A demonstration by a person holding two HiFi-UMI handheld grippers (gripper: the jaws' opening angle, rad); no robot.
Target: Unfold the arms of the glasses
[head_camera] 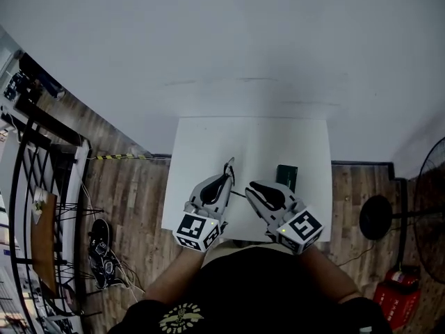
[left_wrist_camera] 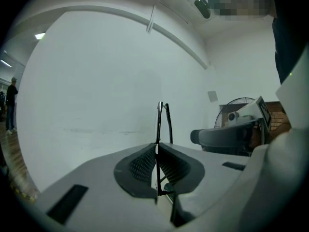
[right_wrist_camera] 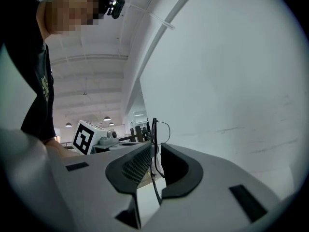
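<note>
Glasses [head_camera: 231, 167], thin and dark, are held up over the near edge of the white table [head_camera: 208, 138] in the lower middle of the head view, spanning the tips of both grippers. The left gripper [head_camera: 224, 181] has its jaws clenched on the frame: in the left gripper view the pads meet on it at centre frame, and the rim with a folded arm stands up above them [left_wrist_camera: 160, 120]. The right gripper [head_camera: 253, 186] has its jaws slightly parted, with a slim part of the glasses [right_wrist_camera: 153, 129] in the slot against the pad at frame left. I see no pinch from both sides there. A small dark box [head_camera: 286, 177] lies on the table just right of the right gripper. Judging from this, the unfolding is barely under way. The likely trouble is the wire slipping through that loose slot when the right gripper swings outward, so the arm does not follow. If the right gripper pulls off the hinge's line, the frame could also twist in the left gripper's hold, bend, or drop to the table
</note>
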